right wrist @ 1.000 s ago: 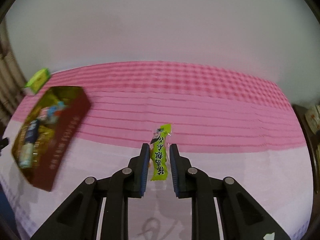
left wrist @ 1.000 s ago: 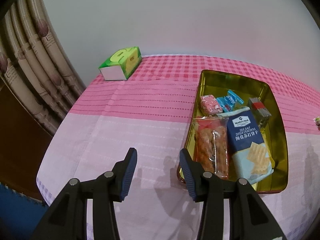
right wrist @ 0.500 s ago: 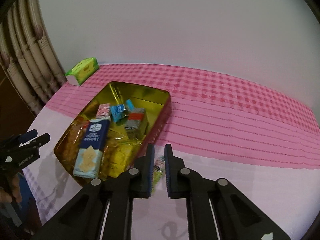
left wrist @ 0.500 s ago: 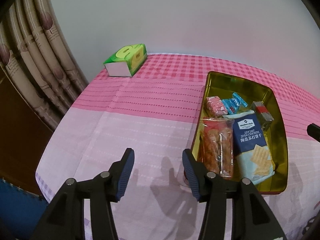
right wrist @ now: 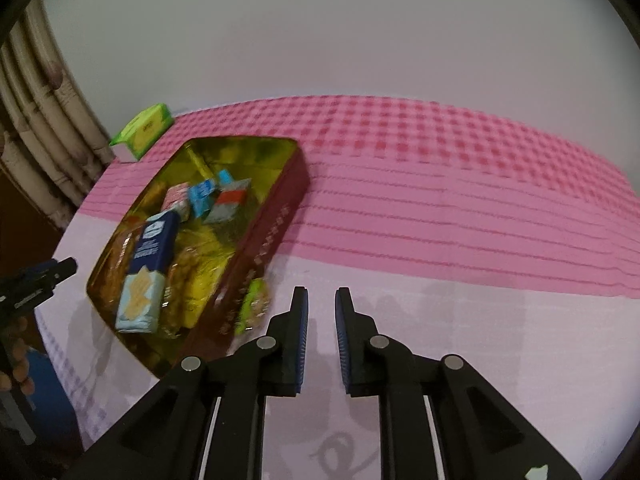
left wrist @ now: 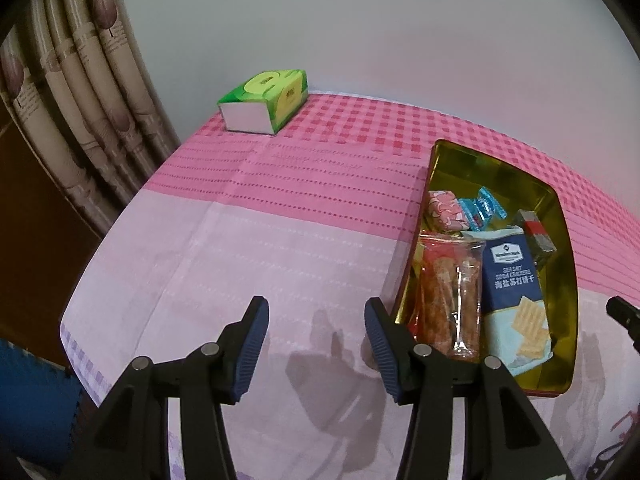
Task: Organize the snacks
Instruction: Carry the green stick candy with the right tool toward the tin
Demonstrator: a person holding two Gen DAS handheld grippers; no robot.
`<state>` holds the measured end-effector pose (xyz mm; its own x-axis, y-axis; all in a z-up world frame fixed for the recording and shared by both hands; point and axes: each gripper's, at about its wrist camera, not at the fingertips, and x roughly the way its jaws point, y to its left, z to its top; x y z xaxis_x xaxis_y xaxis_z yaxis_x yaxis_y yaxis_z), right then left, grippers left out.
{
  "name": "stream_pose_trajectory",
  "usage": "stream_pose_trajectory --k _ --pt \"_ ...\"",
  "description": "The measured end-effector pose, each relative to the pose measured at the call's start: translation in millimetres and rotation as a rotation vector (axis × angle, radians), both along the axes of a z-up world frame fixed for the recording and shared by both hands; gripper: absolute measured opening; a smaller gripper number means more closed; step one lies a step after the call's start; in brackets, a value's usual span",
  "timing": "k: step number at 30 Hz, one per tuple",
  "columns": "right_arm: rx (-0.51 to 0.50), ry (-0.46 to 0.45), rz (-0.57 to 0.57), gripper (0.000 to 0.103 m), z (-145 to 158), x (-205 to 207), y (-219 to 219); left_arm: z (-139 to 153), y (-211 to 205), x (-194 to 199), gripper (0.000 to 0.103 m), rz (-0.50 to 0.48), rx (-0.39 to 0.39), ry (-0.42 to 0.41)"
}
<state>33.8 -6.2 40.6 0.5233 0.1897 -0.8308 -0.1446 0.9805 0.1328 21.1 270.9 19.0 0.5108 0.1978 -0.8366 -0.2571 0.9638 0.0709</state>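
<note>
While the right gripper (right wrist: 321, 308) hangs with fingers slightly parted and empty, a green snack packet (right wrist: 253, 309) lies just left of them, outside against the tin (right wrist: 260, 256). It probably needs regripping. The left gripper (left wrist: 314, 336) waits wide open beside the tin.

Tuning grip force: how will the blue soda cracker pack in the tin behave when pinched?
The cracker pack is probably light, in thin film that may crinkle and slip. The crackers pictured suggest brittle contents, so squeeze gently. It lies on other snacks in the tin, so it may shift.
</note>
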Motion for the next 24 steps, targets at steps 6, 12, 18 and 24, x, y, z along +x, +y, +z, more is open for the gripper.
stream_pose_trajectory --k 6,12,18,24 --pt "0.024 0.037 0.082 0.022 -12 0 28 -3 2 0 0.051 0.016 0.004 0.008" --pt "-0.003 0.086 0.111 0.022 -29 1 45 -4 4 0 0.051 0.017 0.001 0.015" --pt "-0.020 0.115 0.095 0.022 -39 7 49 -5 7 1 0.051 0.026 -0.006 0.017" --pt "-0.045 0.130 0.073 0.023 -50 18 51 -6 8 1 0.051 0.031 -0.003 0.023"
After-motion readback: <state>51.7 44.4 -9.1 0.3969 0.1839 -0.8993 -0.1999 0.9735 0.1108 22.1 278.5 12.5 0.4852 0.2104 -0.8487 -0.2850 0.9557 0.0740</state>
